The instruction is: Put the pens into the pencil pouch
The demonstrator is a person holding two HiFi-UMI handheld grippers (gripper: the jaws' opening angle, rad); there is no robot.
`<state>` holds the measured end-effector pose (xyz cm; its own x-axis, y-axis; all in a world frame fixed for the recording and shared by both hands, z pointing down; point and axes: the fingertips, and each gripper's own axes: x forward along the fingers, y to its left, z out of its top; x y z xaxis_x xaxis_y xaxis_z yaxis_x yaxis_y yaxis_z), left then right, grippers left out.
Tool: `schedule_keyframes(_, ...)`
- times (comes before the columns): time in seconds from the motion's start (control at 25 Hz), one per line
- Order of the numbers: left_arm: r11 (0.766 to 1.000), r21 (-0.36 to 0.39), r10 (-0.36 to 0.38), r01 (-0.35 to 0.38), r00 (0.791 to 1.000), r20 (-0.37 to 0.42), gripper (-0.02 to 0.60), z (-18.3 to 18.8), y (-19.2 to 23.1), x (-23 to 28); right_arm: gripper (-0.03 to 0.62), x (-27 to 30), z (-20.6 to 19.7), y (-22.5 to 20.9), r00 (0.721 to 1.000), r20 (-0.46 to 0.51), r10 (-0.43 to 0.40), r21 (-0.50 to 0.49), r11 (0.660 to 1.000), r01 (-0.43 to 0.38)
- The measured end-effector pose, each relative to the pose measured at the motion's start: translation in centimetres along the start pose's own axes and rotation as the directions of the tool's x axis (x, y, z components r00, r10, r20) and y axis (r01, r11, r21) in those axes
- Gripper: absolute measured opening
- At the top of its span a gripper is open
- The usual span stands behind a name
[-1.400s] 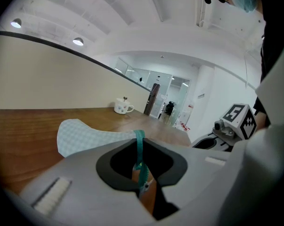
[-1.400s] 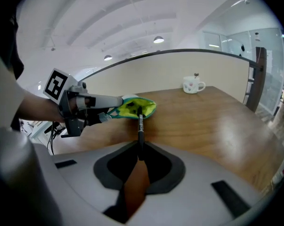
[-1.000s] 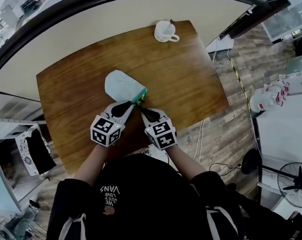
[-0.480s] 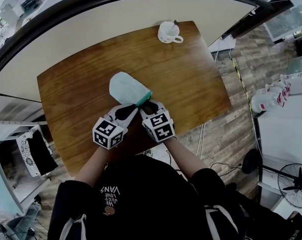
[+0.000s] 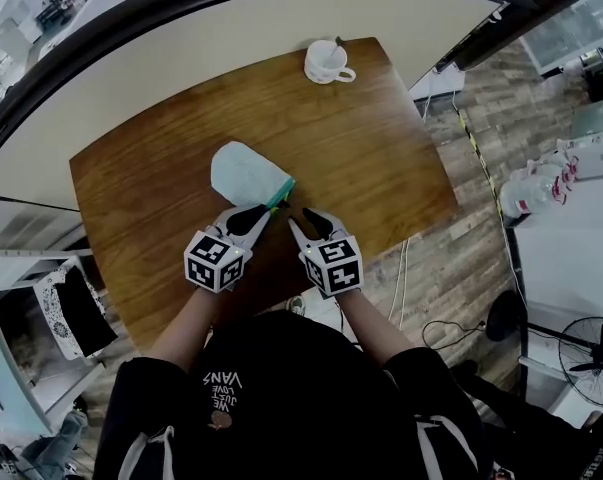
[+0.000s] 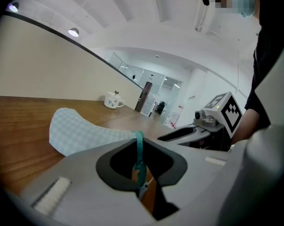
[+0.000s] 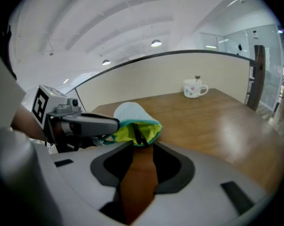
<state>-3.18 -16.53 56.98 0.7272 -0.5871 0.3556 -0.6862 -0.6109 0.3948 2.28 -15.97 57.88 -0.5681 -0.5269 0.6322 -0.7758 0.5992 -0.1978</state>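
At the table's (image 5: 381, 158) near edge, the left gripper (image 5: 266, 211) pinches the pouch's teal rim. The right gripper (image 5: 301, 219) beside it, jaws opening, holds nothing. The pale checked pouch (image 5: 243, 173), its lime-lined mouth gaping, lies mid-table. A white mug (image 5: 326, 61) stands at the far edge.

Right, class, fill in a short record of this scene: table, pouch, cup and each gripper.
table: brown wood
pouch: pale checked, teal edge, yellow lining, mouth open toward the person
inside: a dark thing at the mouth, maybe a pen
cup: white, at the far edge, apart from the pouch
left gripper: shut on the pouch's teal edge
right gripper: jaws opening, nothing between them, near the mouth
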Motion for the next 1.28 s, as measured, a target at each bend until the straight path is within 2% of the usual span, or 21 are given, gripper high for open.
schedule_keyframes(0.4,0.993,0.056,0.106,-0.104,0.994,-0.040,0.048,-0.9,1.4,1.6,0.098,-6.5,-4.5,-3.1,0.993,-0.002,-0.114,0.111,0.987,0.114)
schedule_keyframes(0.76,0.975,0.084,0.214,-0.207,0.973,-0.086,0.049,-2.5,1.4,2.1,0.098,-11.1,-7.1,-3.6,0.990,0.012,-0.142,0.128,0.982,0.139)
schedule_keyframes(0.84,0.967,0.084,0.247,-0.241,0.966,-0.076,0.053,-2.6,1.4,1.7,0.097,-12.1,-7.5,-3.6,0.990,0.018,-0.143,0.122,0.983,0.140)
schedule_keyframes(1.0,0.947,0.076,0.314,-0.311,0.949,-0.031,0.117,-2.2,0.9,0.6,0.098,-14.0,-8.2,-3.9,0.988,0.039,-0.148,0.113,0.983,0.143)
schedule_keyframes(1.28,0.919,0.076,0.381,-0.386,0.921,0.079,0.130,-0.9,-2.6,-2.3,0.098,-16.6,-8.8,-3.7,0.987,0.098,-0.128,0.088,0.989,0.119)
